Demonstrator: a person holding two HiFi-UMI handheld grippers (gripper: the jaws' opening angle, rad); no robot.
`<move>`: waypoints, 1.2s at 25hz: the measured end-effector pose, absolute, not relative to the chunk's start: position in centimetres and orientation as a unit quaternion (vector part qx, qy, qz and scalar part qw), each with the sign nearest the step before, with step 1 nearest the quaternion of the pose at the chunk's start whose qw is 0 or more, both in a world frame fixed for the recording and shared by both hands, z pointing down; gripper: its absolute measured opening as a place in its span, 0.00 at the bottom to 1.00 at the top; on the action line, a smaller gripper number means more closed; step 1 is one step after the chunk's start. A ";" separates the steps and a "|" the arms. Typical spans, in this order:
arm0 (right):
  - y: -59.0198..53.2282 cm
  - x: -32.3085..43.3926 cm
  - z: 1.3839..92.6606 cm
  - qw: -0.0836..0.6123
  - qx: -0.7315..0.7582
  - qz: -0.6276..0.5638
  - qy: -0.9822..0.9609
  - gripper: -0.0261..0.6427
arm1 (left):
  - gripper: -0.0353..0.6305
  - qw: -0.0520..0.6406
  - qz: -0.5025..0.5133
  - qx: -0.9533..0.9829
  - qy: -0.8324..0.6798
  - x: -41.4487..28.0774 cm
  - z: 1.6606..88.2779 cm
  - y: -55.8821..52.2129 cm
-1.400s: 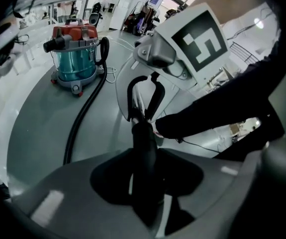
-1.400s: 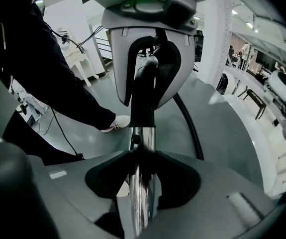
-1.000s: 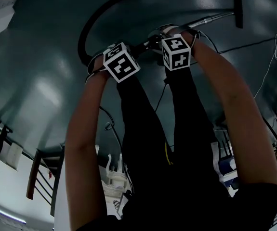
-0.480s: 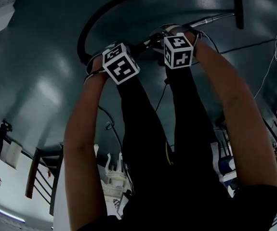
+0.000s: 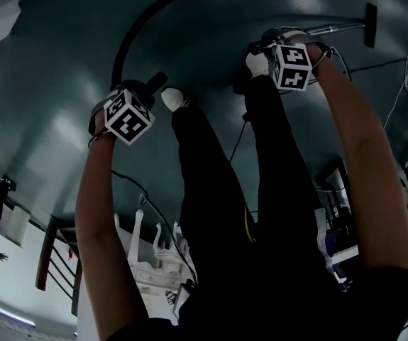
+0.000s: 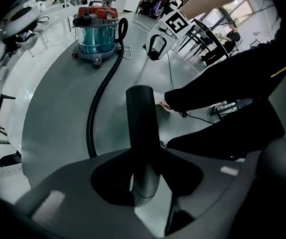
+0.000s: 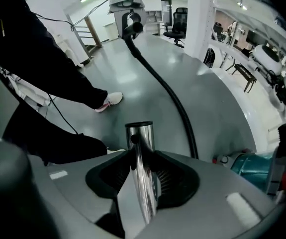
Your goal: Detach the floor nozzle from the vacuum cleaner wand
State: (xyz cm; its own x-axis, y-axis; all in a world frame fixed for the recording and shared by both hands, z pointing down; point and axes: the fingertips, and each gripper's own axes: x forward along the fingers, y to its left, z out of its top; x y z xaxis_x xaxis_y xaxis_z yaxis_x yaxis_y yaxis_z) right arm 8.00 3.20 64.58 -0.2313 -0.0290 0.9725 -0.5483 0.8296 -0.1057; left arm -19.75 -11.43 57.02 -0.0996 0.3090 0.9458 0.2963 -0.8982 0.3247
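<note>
Left gripper point(image 6: 143, 180) pinches a black hose end point(image 6: 142, 118), jaws pressed to either side of the tube, whose open mouth points away from the camera. Right gripper point(image 7: 143, 183) is clamped in the same way on the chrome wand point(image 7: 142, 153), gripping it a little below its open top end.

Seen from the head view, the person's bare forearms hold the two grippers well apart above the grey floor point(image 5: 62, 84), with black trouser legs and white shoes point(image 5: 175, 98) between them. The hose end and the wand are separate, one in each gripper. From the right gripper the wand runs toward the upper right of that view to the black nozzle point(image 5: 369, 25), which sits crosswise at the wand's far end.

Beyond the left gripper, the black hose point(image 6: 100, 96) curves across the floor to the canister point(image 6: 97, 31), which has a red top and a teal body and stands near the far side of the room. Thin cables lie on the floor by the person's feet. Farther off, the right gripper view shows an office chair point(image 7: 179, 18) beside a white pillar, and the left gripper view shows dark chairs point(image 6: 205, 39) by bright windows.
</note>
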 end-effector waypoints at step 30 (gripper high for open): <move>-5.0 8.2 68.4 0.585 0.309 0.249 -0.707 0.28 | 0.29 0.084 0.652 0.751 0.065 -5.0 66.6 -11.7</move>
